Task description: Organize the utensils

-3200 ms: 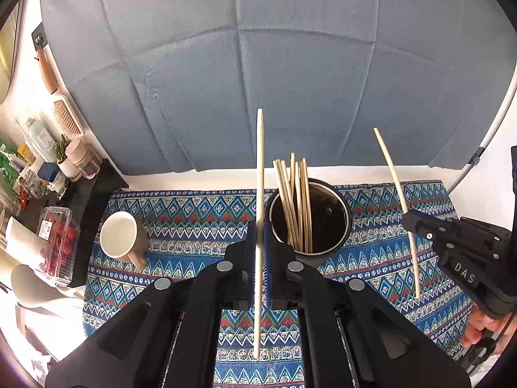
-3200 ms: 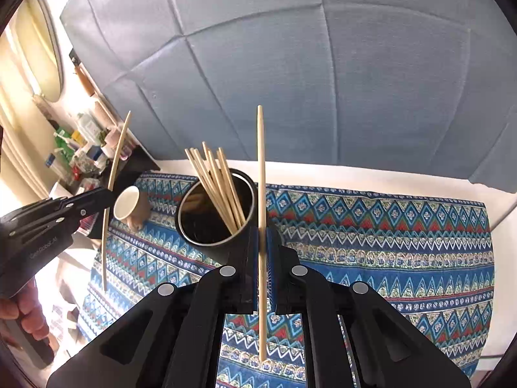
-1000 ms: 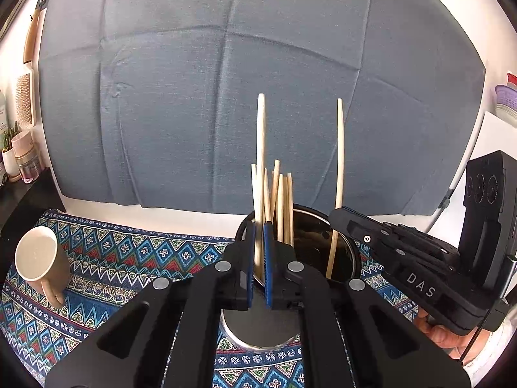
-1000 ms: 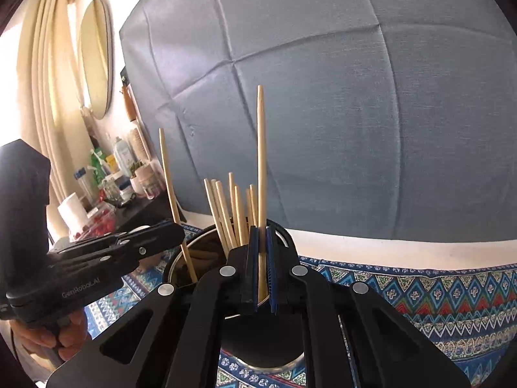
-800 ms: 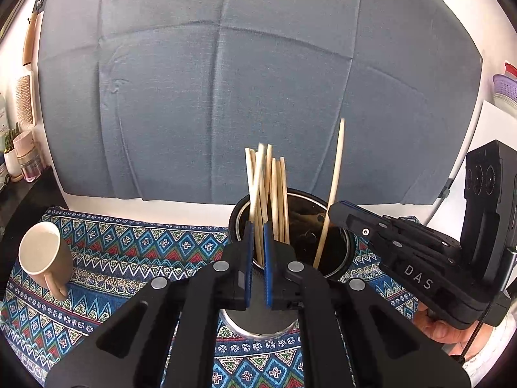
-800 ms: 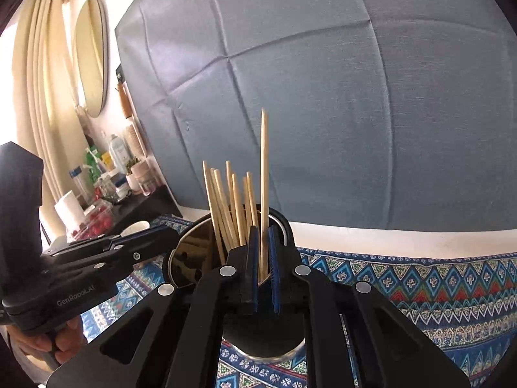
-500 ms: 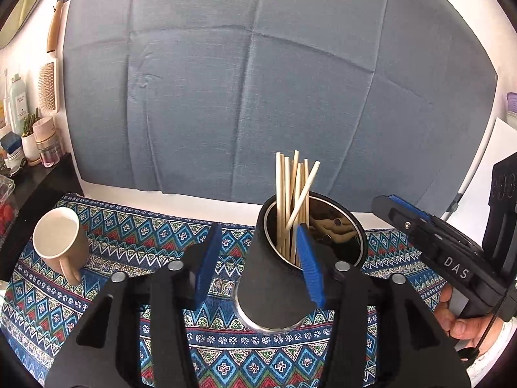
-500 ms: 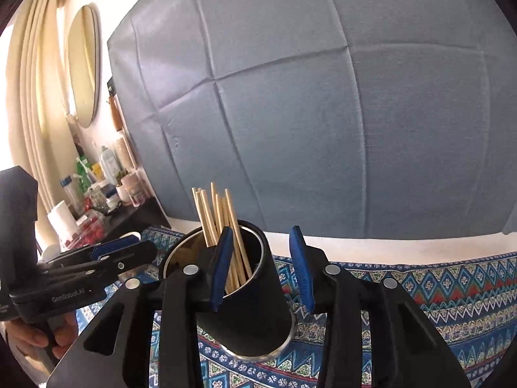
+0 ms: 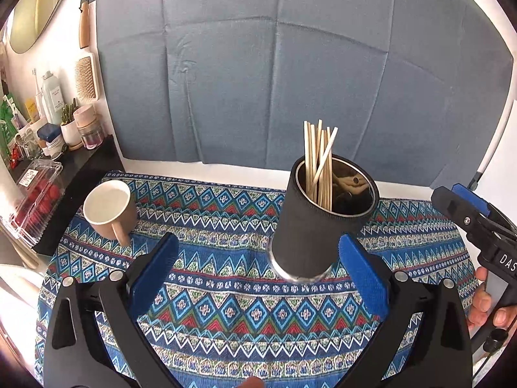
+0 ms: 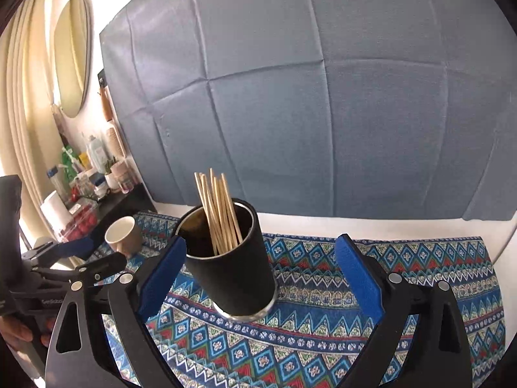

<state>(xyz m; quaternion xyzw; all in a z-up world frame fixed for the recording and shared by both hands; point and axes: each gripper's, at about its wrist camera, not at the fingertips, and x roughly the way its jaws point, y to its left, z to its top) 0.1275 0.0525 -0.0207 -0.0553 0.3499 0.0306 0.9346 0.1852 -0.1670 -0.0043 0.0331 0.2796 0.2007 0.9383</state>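
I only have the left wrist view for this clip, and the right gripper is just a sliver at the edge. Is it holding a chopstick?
Observer: No. The right gripper has its jaws opening with nothing between them; the chopsticks stand in the black cup ahead.
Operator: Any loose stick on the cloth behind that gripper?
Observer: None shows on the patterned cloth right of the cup.
Operator: What's beyond the strawberries?
Observer: A white paper roll.

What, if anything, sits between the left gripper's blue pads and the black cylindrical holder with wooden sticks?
Nothing visible: only bare patterned cloth lies between the left gripper, jaws opening and empty, and the black cylindrical holder of wooden sticks.
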